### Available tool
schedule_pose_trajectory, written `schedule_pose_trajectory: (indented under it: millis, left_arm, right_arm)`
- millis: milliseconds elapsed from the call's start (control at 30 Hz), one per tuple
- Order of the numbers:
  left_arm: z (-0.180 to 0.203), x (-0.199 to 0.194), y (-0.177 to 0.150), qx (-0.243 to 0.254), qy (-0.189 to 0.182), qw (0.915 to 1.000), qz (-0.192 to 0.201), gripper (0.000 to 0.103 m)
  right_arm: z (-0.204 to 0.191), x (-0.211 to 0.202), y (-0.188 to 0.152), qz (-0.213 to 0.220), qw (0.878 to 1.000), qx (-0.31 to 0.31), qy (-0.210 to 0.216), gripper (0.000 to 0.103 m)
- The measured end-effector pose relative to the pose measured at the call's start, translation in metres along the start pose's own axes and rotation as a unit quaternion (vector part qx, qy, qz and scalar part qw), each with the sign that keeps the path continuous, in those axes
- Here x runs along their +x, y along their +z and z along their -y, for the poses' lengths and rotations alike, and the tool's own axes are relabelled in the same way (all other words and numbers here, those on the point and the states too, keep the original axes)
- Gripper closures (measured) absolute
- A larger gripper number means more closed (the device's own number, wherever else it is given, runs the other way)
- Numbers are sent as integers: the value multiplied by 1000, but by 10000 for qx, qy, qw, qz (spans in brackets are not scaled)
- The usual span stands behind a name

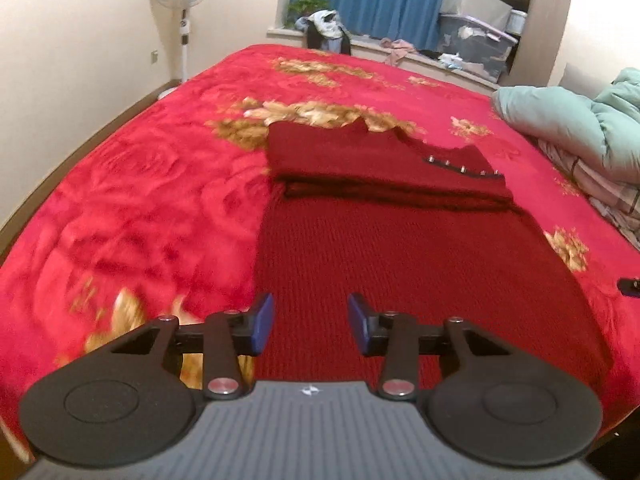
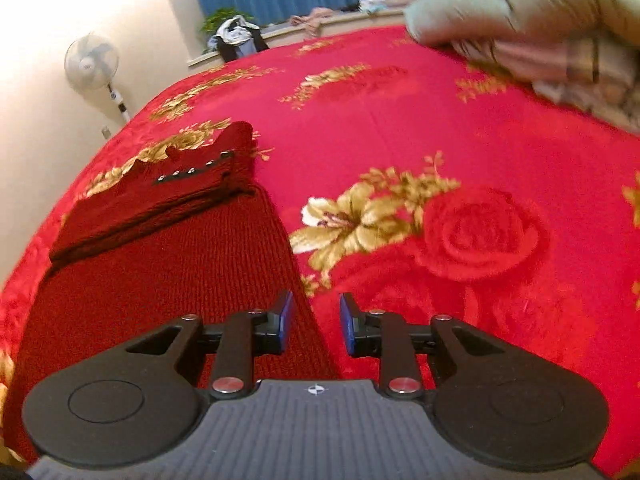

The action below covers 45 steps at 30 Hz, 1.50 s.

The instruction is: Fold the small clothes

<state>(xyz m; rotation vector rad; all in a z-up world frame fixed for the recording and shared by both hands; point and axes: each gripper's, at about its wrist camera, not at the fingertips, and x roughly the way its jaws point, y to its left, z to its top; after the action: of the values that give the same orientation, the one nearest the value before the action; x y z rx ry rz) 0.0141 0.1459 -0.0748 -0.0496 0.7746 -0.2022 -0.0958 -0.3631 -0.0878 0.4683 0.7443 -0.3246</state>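
Blue-padded, the left gripper (image 1: 311, 322) gapes wide over the dark red knit sweater's (image 1: 400, 260) near hem; the right gripper (image 2: 314, 322) (also parted, holding nothing) straddles its right edge. Its far half lies folded back on the red floral blanket (image 1: 140, 200).

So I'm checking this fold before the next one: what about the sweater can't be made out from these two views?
- Near hem of the dark red knitted sweater: both views, hidden behind the gripper bodies.
- Layers beneath the folded top part: both views, covered by the fold.
- Small metal studs: too small and blurred to identify.
- Contact with the cloth: left gripper and right gripper, jaws open, height unclear.
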Motion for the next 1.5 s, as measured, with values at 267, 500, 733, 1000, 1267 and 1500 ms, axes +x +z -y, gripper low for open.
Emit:
schedule_pose_trajectory:
  millis: [267,500,733,1000,1267,1500]
  left_arm:
    - [-35,17,-34,-1101,18,9899,-896,57]
    - [-40,42,-45,-1217,108,9810,-1506,57]
    - [-43,53,-54,-1316,-8,9748,-1803,56]
    - [-33,52,-52,-1029,-265,9797,-1700,88]
    - [-35,55,-58,-1201,-409,9726,-1948,80]
    - [-29,52,-59,-900,-357,9778,-1861,86]
  right_arm:
    - [12,23,-17,-845,9961,259,63,68]
    - [17,45,-26,-1324,9908,276,-40,68]
    - [19,58,-29,-1522,9880,242,-66,65]
    - [10,56,-28,-1577,9873,-34,161,64]
    - [1,52,-39,-1639,9856,-378,189,64]
    - [-5,46,-42,-1554,9865,-470,202,86]
